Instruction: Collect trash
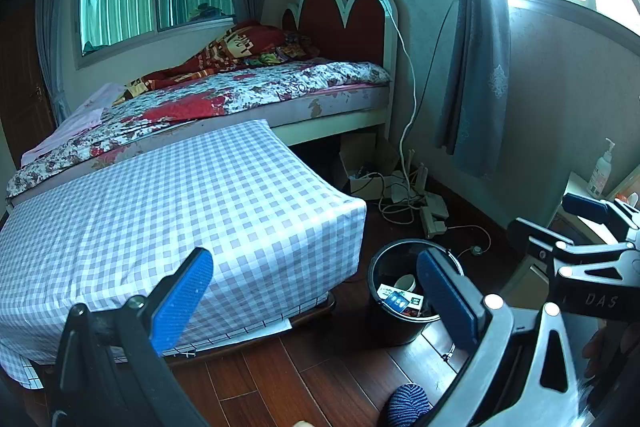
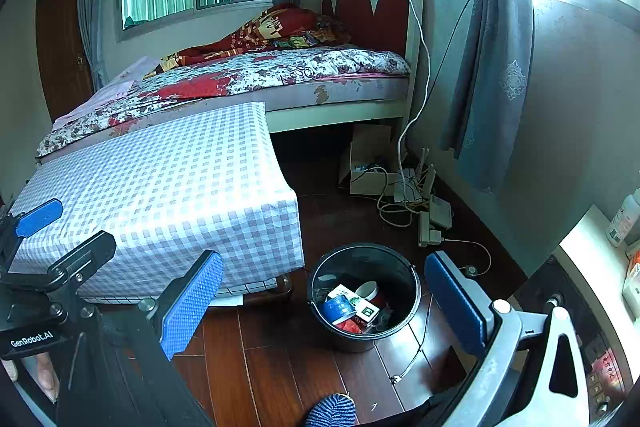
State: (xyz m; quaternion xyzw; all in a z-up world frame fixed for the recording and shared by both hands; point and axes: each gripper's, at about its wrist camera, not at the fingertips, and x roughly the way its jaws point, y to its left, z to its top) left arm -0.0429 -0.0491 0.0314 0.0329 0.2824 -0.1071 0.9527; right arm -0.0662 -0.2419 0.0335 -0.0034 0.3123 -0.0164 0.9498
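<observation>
A black bucket [image 1: 394,329] [image 2: 414,281] stands on the wooden floor beside the checked-cloth table. Inside it lie a paper cup [image 2: 368,290], a white and green carton [image 2: 362,305], a blue wrapper [image 2: 339,309] and something red. My left gripper [image 1: 316,293] is open above the table's corner and the bucket, with nothing between its blue pads. My right gripper [image 2: 324,293] is also open and empty, above the bucket's near side. Each gripper shows in the other's view: the right one [image 1: 548,217] at the right edge, the left one [image 2: 66,231] at the left edge.
A low table under a lilac checked cloth [image 1: 180,211] [image 2: 160,187] fills the left. Behind it is a bed [image 1: 248,95]. Cables, a power strip [image 2: 430,223] and a cardboard box [image 2: 370,163] lie by the wall. A cabinet with bottles [image 2: 622,221] stands right. A striped sock [image 2: 332,413] is below.
</observation>
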